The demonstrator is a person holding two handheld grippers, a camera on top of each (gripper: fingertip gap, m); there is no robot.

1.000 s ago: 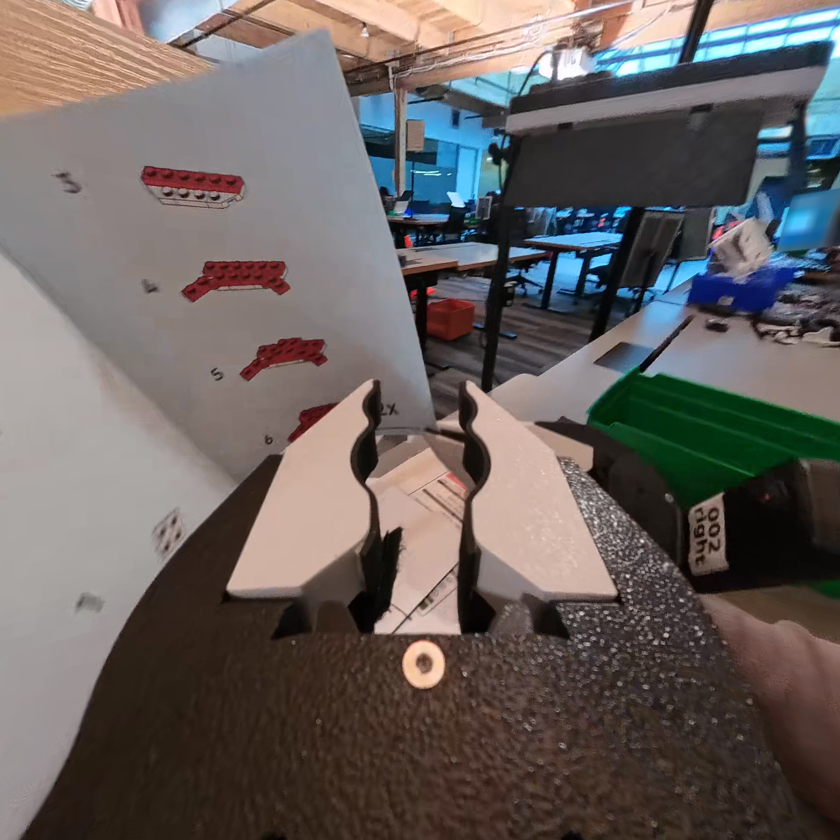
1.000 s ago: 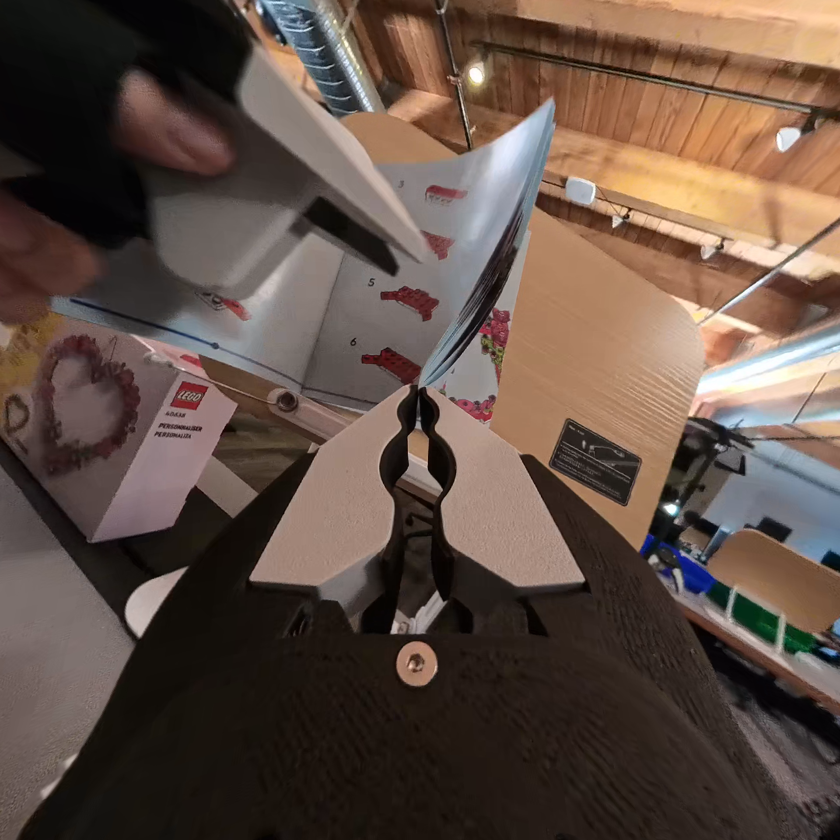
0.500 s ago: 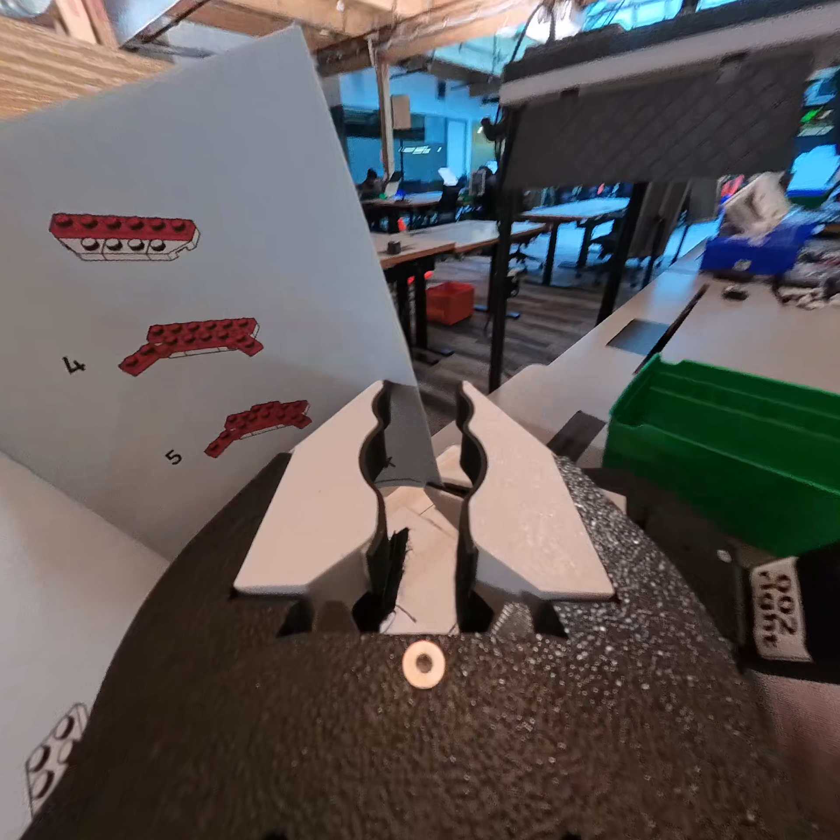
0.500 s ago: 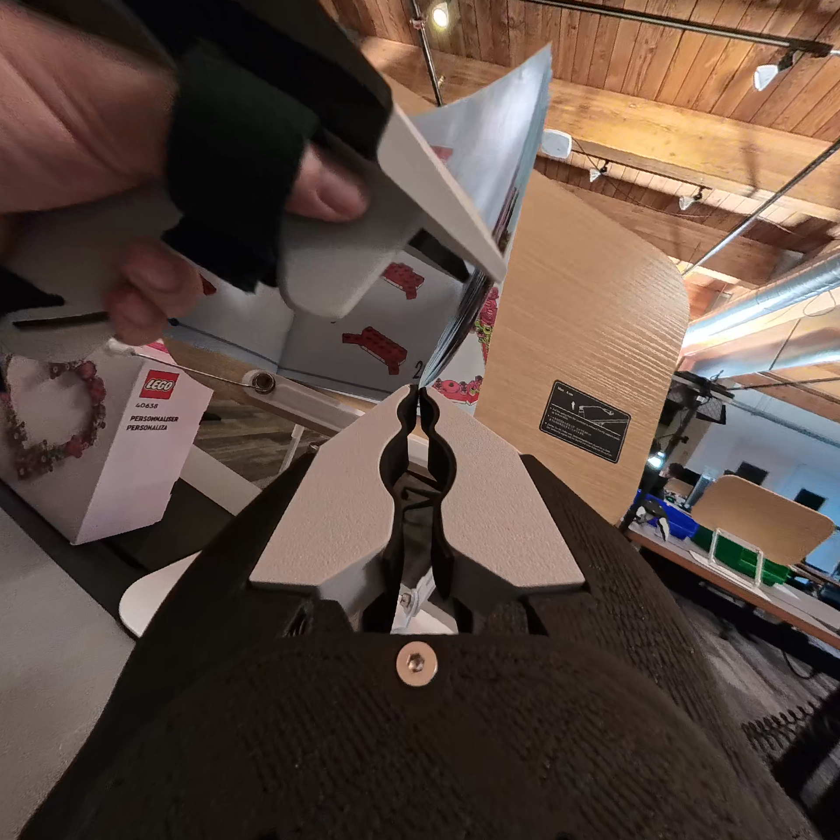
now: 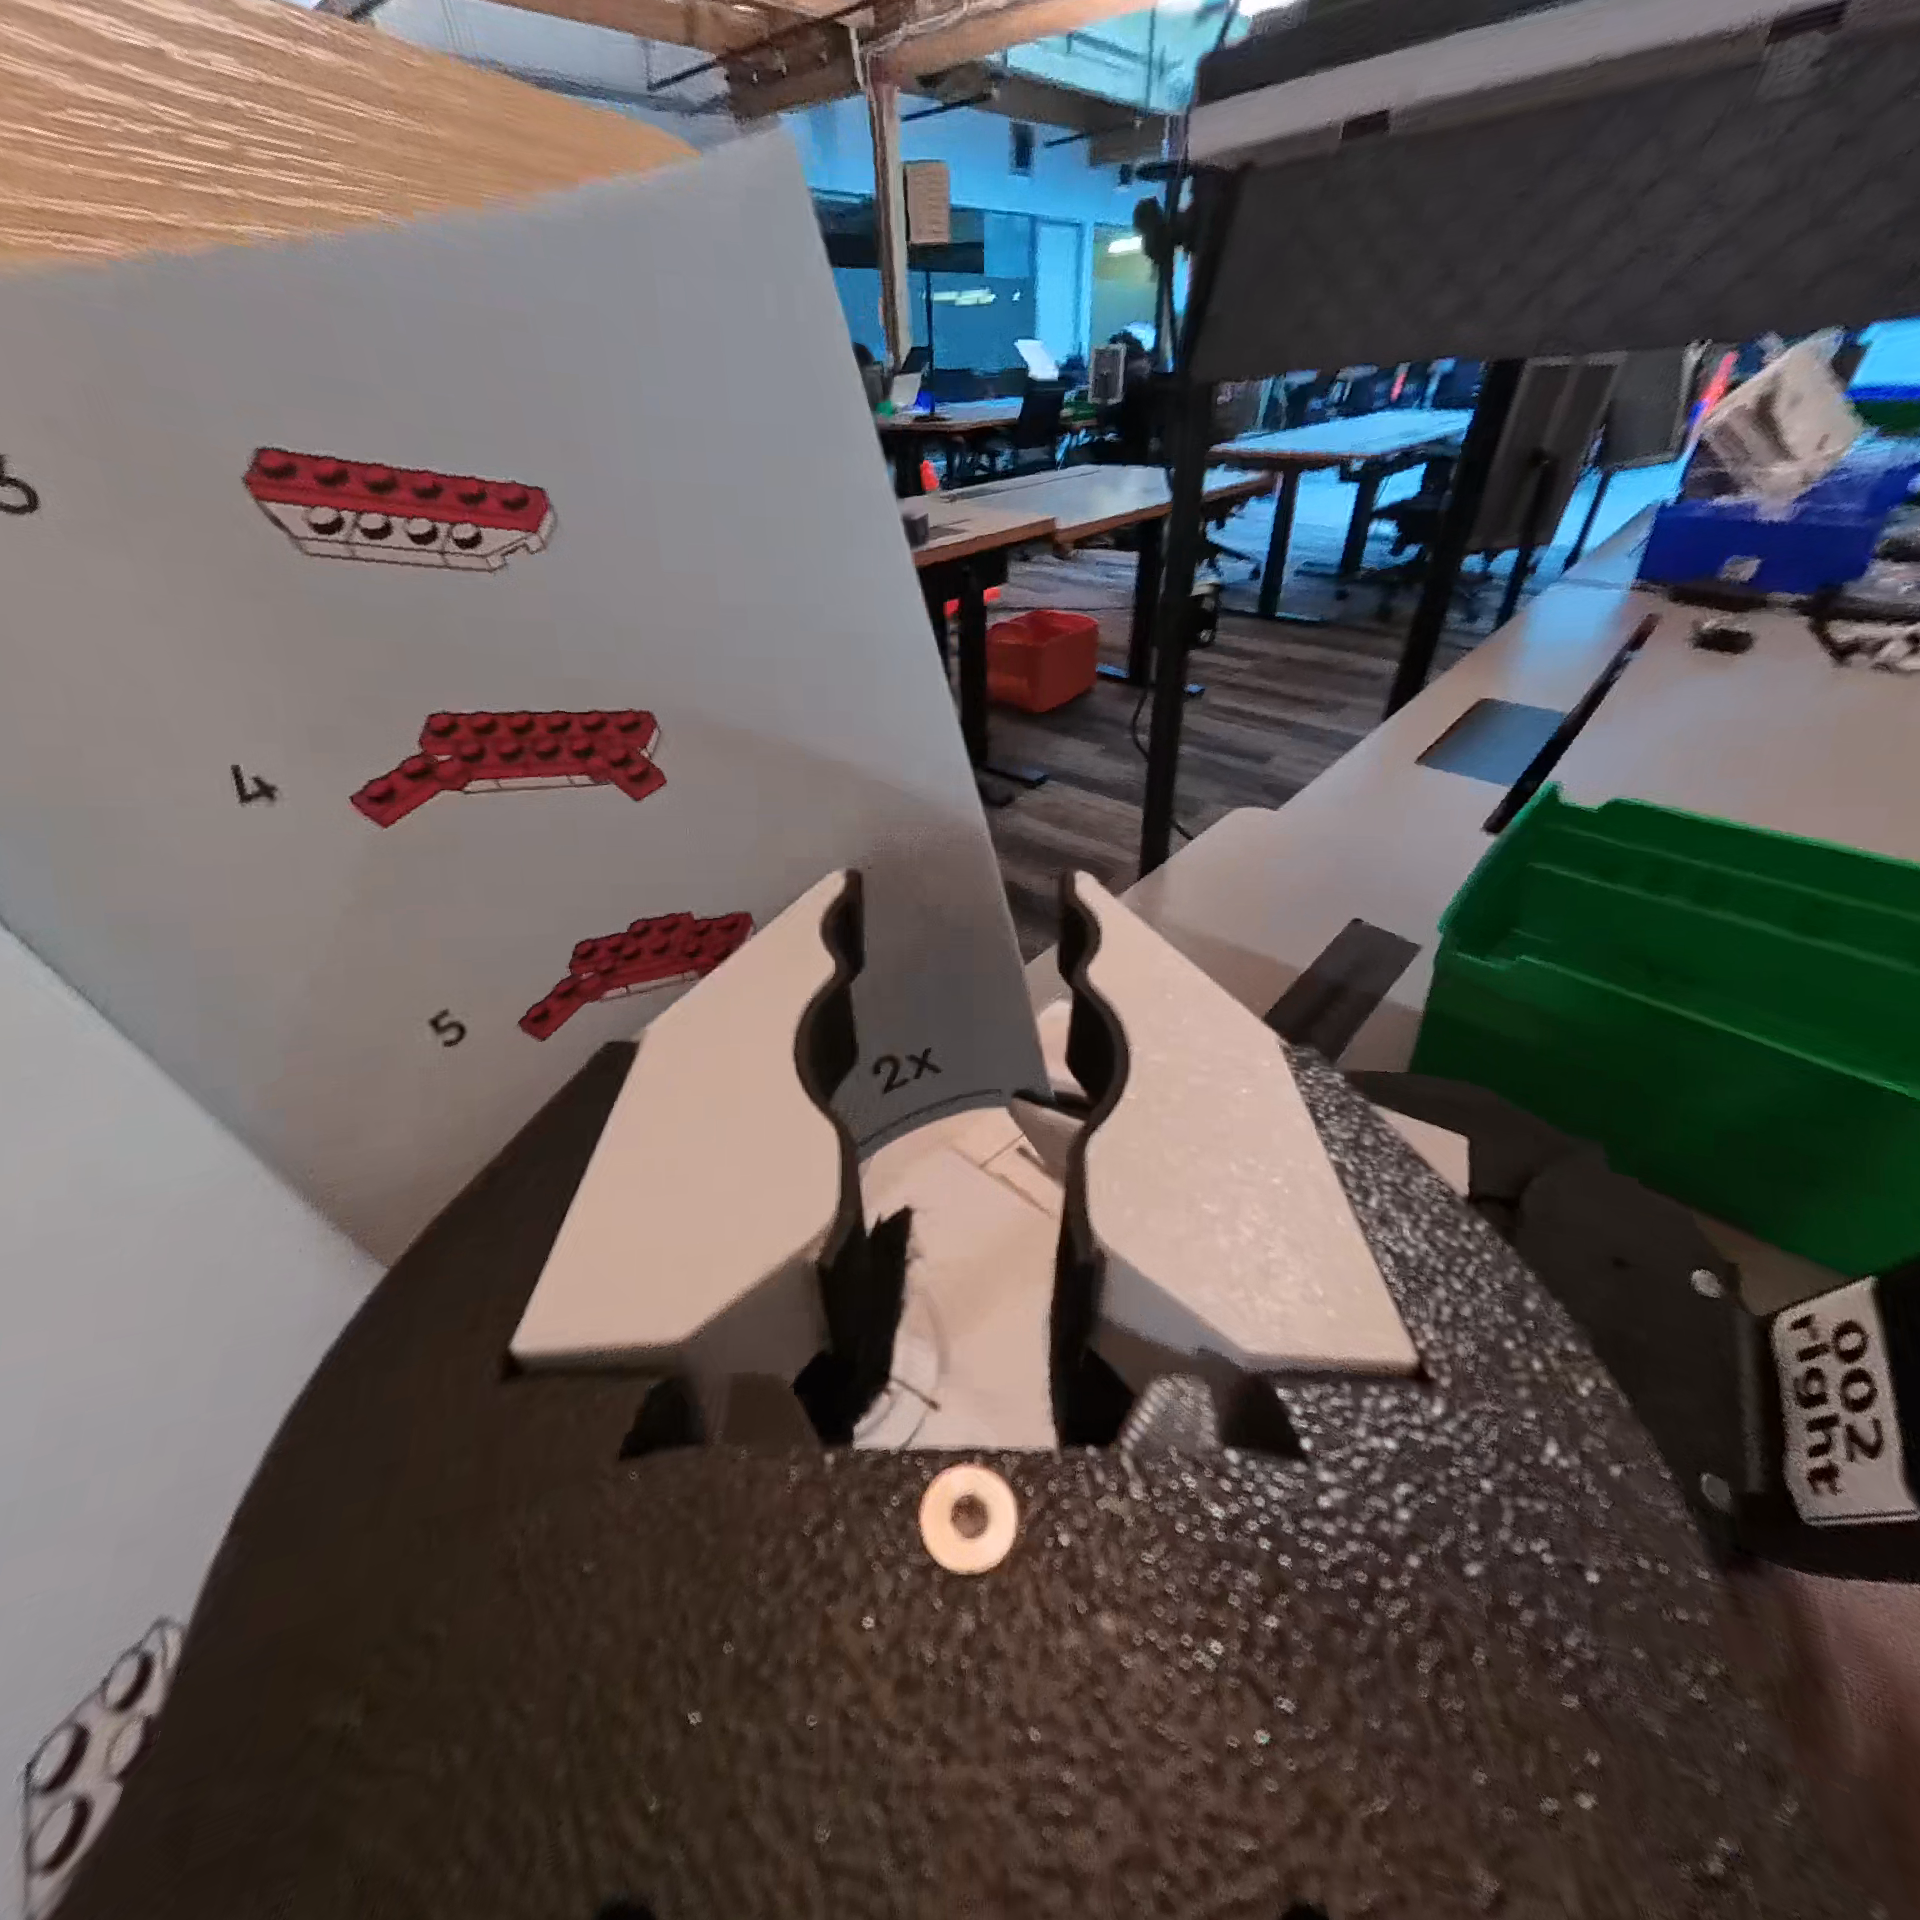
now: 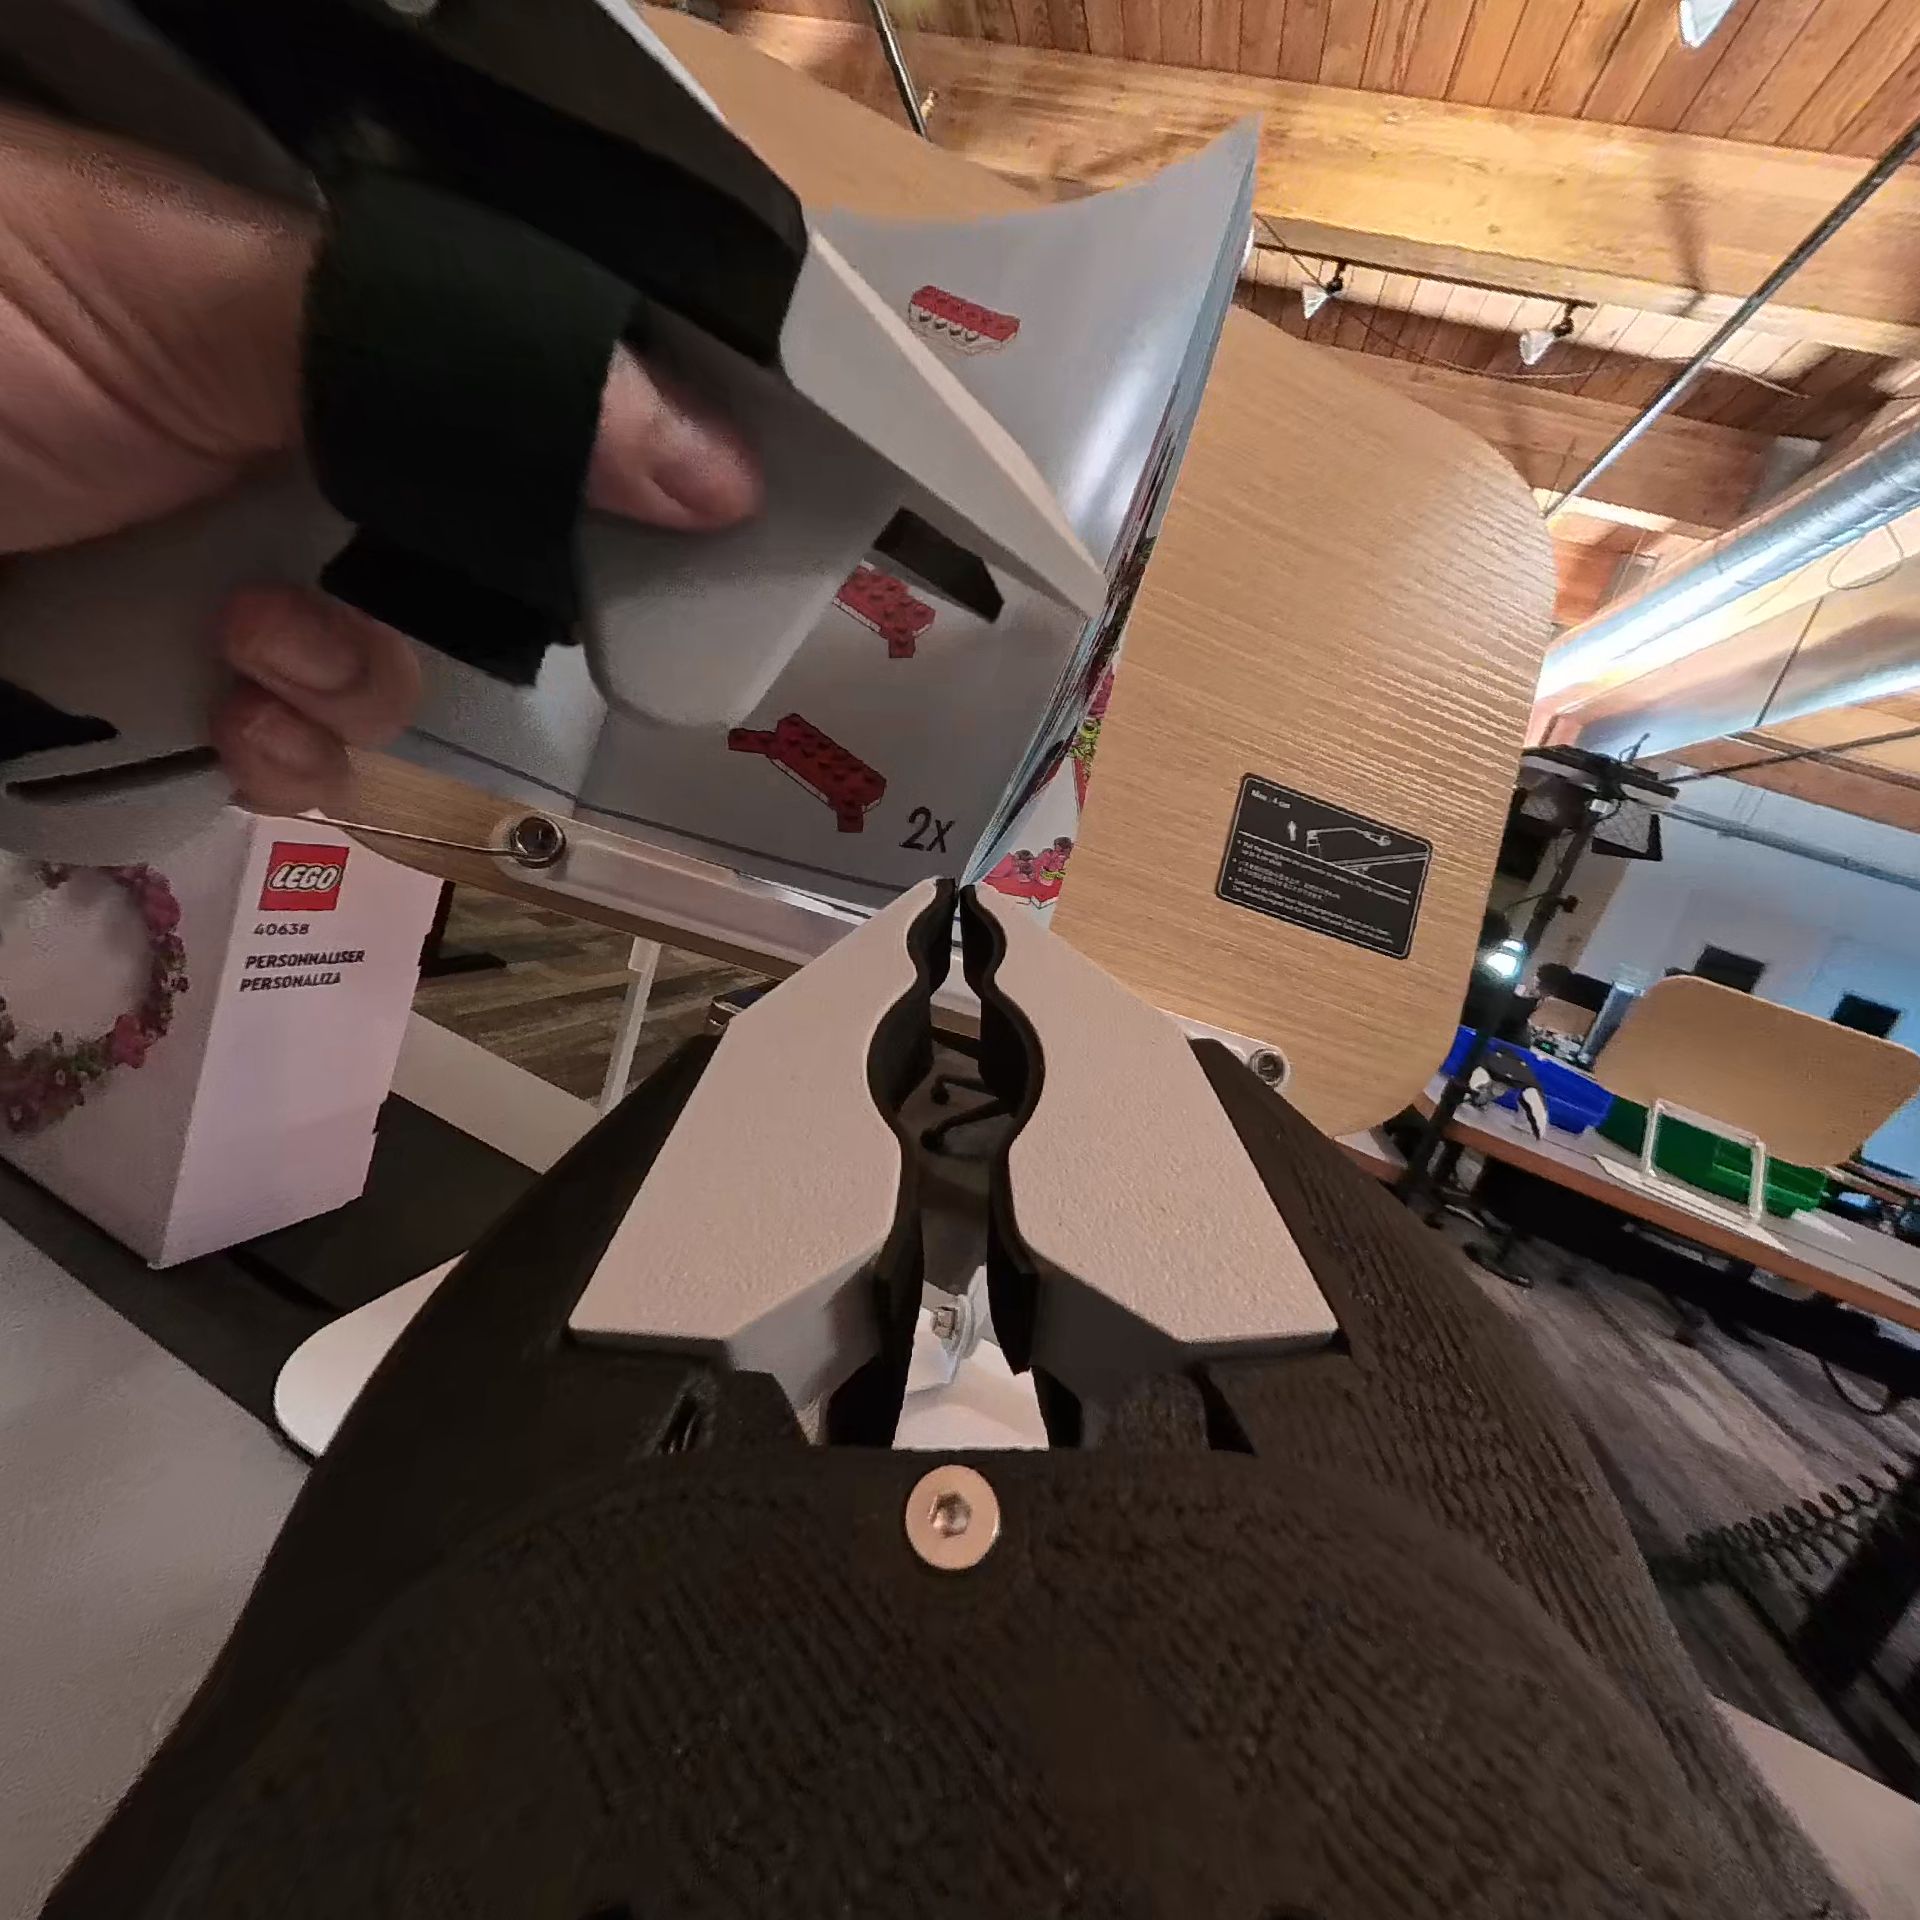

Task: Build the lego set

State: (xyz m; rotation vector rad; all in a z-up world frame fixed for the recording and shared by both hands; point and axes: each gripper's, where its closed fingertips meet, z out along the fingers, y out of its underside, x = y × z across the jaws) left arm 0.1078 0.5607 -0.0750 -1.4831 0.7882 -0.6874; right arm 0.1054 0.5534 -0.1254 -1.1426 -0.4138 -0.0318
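Observation:
The instruction booklet's page (image 5: 468, 644), pale grey with red brick drawings, stands upright and bowed. My left gripper (image 5: 961, 894) is open, and the page's lower right corner sits between its fingers without being pinched. My right gripper (image 6: 956, 894) is shut on that same lower corner of the page (image 6: 1091, 281). In the right wrist view the left gripper's grey finger (image 6: 894, 436), held by a gloved hand, lies against the page's face. The right gripper's black body (image 5: 1621, 1299) shows at the right of the left wrist view.
The booklet rests on a wooden stand (image 6: 1330, 644) with a wire clip (image 6: 530, 836) at its ledge. A white Lego box (image 6: 301, 1018) stands at the left on the table. A green bin (image 5: 1683, 1018) sits to the right. Desks and a red crate lie beyond. One gripper's finger ends stand about 6 cm off the other's.
The left gripper has moved in along the page, so the page's corner now lies between its open fingers. The right gripper has kept its hold on the corner as the page bowed more.

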